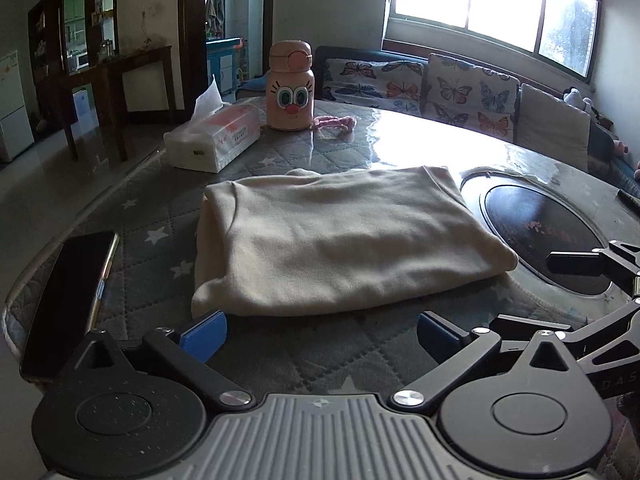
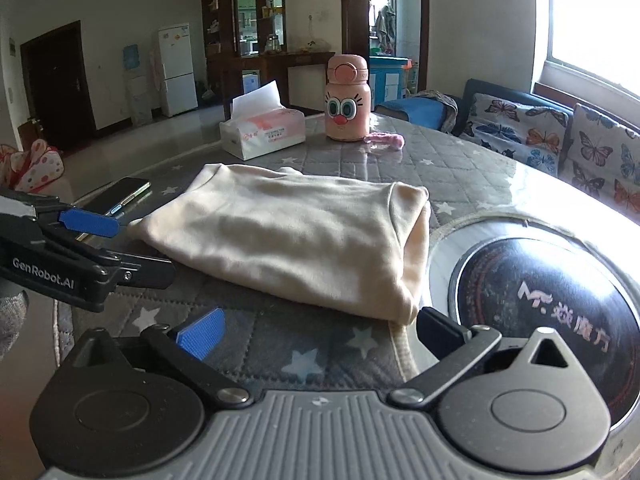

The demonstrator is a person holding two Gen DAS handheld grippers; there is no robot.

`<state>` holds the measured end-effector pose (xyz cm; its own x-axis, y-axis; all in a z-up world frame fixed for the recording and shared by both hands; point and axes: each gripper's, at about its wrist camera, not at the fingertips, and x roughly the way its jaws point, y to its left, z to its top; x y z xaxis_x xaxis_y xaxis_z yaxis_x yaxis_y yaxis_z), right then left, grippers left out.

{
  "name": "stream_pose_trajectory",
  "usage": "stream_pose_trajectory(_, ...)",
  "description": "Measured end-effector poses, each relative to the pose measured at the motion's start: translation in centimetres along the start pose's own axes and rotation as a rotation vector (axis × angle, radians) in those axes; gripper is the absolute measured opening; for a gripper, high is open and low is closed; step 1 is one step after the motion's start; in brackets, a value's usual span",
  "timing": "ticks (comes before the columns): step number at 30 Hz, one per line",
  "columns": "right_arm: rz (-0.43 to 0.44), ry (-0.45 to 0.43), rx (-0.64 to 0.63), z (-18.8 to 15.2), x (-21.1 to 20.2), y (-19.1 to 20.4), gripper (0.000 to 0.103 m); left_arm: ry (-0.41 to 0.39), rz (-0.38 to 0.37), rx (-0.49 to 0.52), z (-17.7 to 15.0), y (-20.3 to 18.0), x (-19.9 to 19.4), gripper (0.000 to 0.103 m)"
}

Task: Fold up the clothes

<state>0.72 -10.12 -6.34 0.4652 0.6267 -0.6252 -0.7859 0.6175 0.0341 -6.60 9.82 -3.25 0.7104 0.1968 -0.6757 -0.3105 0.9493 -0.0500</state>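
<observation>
The cream garment lies folded into a flat rectangle on the quilted desk, directly ahead of both hand-held grippers and just beyond their fingertips. Judged from its lie, the fold is essentially complete and the step in hand is release and withdrawal.

To finish well, each hand-held gripper should back away along the desk surface without snagging the near hem, as any drag would open the layers. The far edge shows a small hump of fabric, which a light press could flatten if a tidier result is wanted. The near right corner of the garment sits just beside the dark round inset plate, so that corner should not be pushed onto it.

Left hand-held gripper: jaws spread fully wide, nothing between the pads, which sit just short of the garment's near edge and appear clear of it.

Right hand-held gripper: likewise at full spread and empty; its right finger sits just beside the garment's near corner, and contact cannot be confirmed.

A phone lies to the left of the left hand-held gripper; a tissue box and pink bottle stand well beyond the garment.
</observation>
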Motion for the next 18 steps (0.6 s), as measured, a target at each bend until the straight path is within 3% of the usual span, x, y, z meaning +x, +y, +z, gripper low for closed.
stream_pose_trajectory(18,-0.049,0.002,0.048,-1.9,-1.2,1.2,0.103,-0.030,0.042,0.026,-1.8,-1.2,-1.3,0.103)
